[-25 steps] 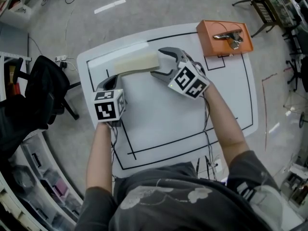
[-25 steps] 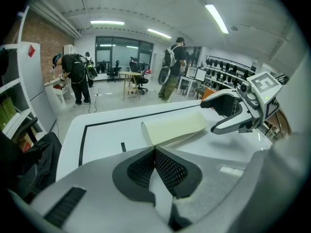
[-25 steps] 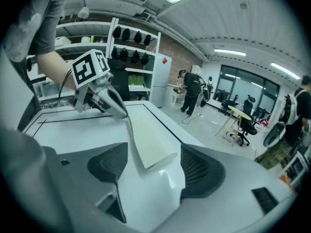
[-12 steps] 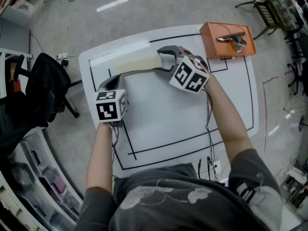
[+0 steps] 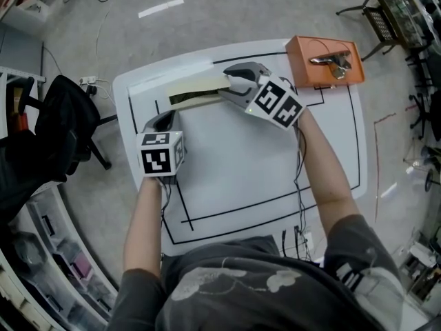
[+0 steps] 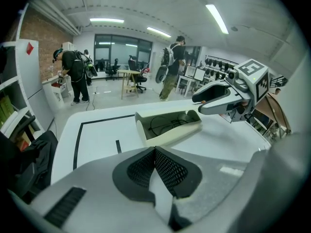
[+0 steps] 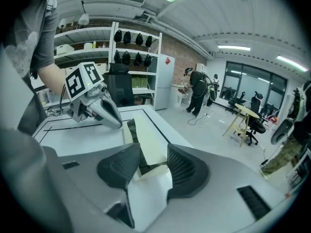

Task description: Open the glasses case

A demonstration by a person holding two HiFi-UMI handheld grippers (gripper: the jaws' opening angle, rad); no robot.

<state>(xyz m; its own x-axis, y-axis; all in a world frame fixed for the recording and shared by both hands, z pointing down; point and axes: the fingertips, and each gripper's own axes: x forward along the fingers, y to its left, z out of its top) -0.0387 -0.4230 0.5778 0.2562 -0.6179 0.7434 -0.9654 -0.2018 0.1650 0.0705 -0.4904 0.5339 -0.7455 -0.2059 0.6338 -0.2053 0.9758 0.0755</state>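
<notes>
1. An orange rectangular box (image 5: 303, 71) sits at the far right corner of a white table (image 5: 275, 185) marked with a black outline, and a silver metal piece (image 5: 329, 56) lies on top of the box; what the piece is cannot be made out.
2. The cream hard-shell glasses case (image 5: 196, 92) lies to the left of the orange box, along the same far side of the table, its long side pointing towards the box. It is partly open, with a dark gap showing under its cream lid (image 5: 200, 83).
3. The left gripper view looks into the case from the end away from the box, where thin dark wire-frame glasses (image 6: 167, 122) lie inside.
4. The right gripper (image 7: 154, 154) is between the orange box and the case, at the case's nearer end. Its jaws are closing, about half spread, and the end of the lid fills the space between the two ribbed pads, so the lid is gripped and raised off the base.
5. The left gripper (image 6: 155, 152) is farther from the orange box than the case, just beyond the case's far end and on the person's side of it. Its jaws are pressed together with nothing between them, and it is not touching the case.
6. Each gripper carries a white cube with black square markers, turned up towards the head view.
</notes>
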